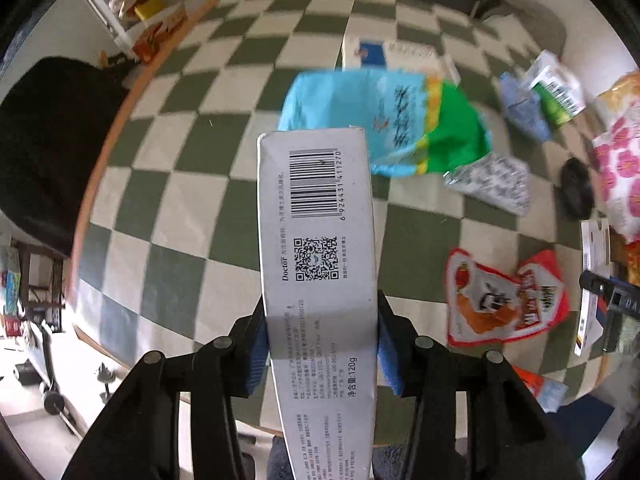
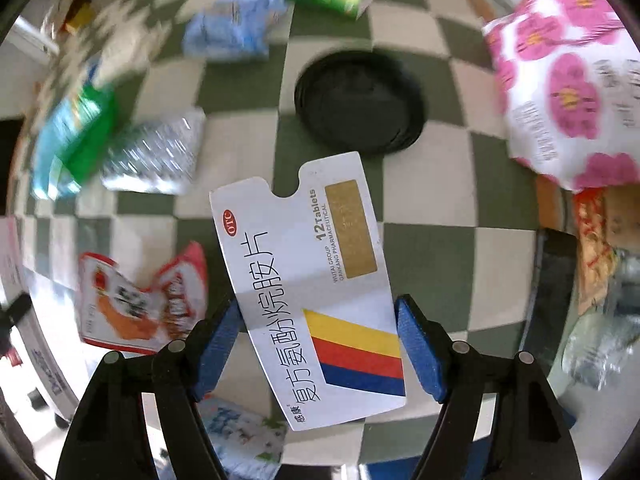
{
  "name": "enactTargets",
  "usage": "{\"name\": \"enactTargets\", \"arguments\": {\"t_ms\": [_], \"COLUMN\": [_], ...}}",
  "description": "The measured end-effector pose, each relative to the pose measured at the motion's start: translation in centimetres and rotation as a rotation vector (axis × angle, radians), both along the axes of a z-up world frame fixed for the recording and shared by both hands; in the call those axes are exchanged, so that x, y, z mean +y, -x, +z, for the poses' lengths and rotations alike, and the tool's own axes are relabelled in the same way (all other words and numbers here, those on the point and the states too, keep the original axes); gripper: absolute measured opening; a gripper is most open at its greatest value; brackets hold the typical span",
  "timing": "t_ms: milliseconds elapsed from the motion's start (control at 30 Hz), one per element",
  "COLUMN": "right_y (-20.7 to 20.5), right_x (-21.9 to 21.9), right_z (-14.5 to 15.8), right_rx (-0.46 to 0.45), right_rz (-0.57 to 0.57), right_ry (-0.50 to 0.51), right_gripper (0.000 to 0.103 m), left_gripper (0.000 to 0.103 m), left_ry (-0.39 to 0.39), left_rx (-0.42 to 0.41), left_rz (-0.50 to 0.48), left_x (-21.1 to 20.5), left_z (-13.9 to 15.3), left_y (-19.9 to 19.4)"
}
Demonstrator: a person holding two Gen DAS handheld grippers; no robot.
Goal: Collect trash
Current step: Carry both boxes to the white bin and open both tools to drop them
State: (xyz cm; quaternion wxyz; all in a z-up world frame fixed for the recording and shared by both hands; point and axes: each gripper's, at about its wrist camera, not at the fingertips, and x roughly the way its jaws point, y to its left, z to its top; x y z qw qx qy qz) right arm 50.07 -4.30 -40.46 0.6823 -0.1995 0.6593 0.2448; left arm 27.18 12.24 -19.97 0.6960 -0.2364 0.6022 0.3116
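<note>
Across the checkered table (image 1: 192, 184) lies a spread of wrappers and cartons. Largest is the pink-flowered bag (image 2: 560, 80), soft and puffy, likely light and best pinched at a sealed edge. Next comes the blue-and-green bag (image 1: 384, 120), crinkly film that would slip unless caught at a fold. The long grey box (image 1: 318, 280) is clamped across its narrow width between the blue pads of the left gripper (image 1: 320, 356), held clear above the table; it looks like thin card, stiff enough lengthwise but easy to crush, so a mid-body grip suits it. The red snack packet (image 1: 504, 300) lies flat and would need an edge lifted. The black lid (image 2: 360, 104) is rigid and low, awkward to take except at its rim. Smallest, the white tablet box (image 2: 312, 292) sits between the right gripper's (image 2: 320, 352) fingers: the left pad meets its edge, the right stands just off, so it is not yet squeezed. Its flap end is flimsy.
</note>
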Motion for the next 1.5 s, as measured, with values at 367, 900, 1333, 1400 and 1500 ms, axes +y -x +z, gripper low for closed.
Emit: {"name": "enactTargets", "arguments": {"t_ms": [367,900,1333,1400,1500], "right_y": [7.4,33.1,39.1,39.5,39.9], "right_x": [-6.0,-11.0,-11.4,-11.2,-10.2], "right_z": [21.0,12.4,-21.1,-25.6,-31.2], "right_rx": [-0.105,0.152,0.415,0.453,0.500], "right_rz": [-0.144,-0.312,-0.332,-0.345,-0.336], "right_ry": [-0.267,-0.238,-0.039,-0.040,-0.060], "right_gripper": [0.079,0.079,0.079,0.079,0.079], "left_gripper": [0.043,0.043,0.044,0.058,0.101], "left_ry": [-0.054,0.231,0.554,0.588,0.543], "left_rx": [-0.204,-0.081,0.114,0.124,0.133], "left_rz": [-0.164,-0.253,-0.064,-0.055,-0.058], "left_x": [-1.5,-5.9,-6.1,-5.8,-5.3], "left_z": [0.0,-9.7,-43.3,-47.5,-51.0], "left_y": [8.8,23.3,26.0,26.3,26.6]}}
